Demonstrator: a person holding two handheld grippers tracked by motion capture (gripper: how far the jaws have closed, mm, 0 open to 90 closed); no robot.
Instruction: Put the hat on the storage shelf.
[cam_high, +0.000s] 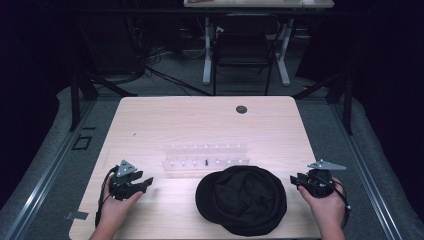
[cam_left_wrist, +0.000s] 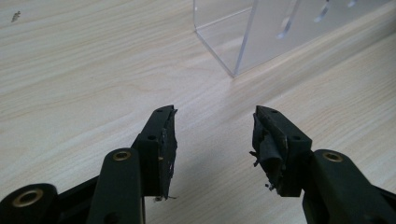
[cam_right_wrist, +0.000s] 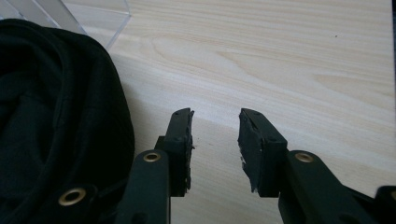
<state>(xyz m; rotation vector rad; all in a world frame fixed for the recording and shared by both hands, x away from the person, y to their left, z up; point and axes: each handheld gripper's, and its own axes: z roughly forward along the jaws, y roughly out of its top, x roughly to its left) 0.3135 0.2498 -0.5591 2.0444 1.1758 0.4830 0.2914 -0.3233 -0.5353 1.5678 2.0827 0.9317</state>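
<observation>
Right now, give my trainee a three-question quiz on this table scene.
1. True or false: the right gripper is shut on the black cap.
2. What stands just beyond the cap? A) clear acrylic rack B) metal bowl C) cardboard box
3. What lies between the fingers of the left gripper?

Key:
1. False; its jaws are open beside the cap.
2. A.
3. Nothing but bare wooden table.
</observation>
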